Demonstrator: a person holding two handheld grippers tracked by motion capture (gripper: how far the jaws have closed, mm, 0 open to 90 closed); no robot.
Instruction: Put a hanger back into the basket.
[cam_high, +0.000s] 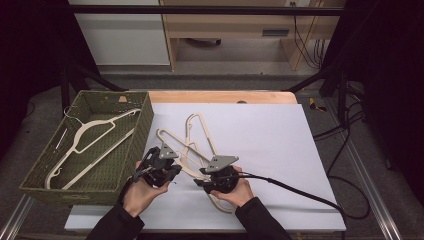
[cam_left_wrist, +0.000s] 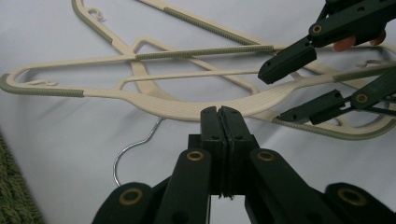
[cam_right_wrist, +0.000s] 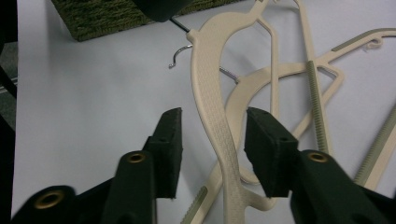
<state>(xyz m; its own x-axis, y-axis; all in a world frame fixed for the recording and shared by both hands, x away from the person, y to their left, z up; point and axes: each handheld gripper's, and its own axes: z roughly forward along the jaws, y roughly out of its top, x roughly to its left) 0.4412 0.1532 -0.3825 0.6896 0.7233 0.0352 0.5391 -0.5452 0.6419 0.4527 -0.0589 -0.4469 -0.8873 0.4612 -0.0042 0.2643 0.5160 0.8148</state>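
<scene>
I held my left gripper (cam_left_wrist: 222, 112) pressed together on the neck of the top hanger (cam_left_wrist: 154, 105), which lay in the pile on the white sheet (cam_high: 270, 130). My right gripper (cam_right_wrist: 213, 135) stood spread astride its arm, not yet pinching. Next, I judged: close right, lift toward the basket (cam_high: 145, 120) at 10 o'clock.

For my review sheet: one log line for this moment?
left gripper: shut on hanger | right gripper: open, straddling it | basket: one hanger inside
</scene>
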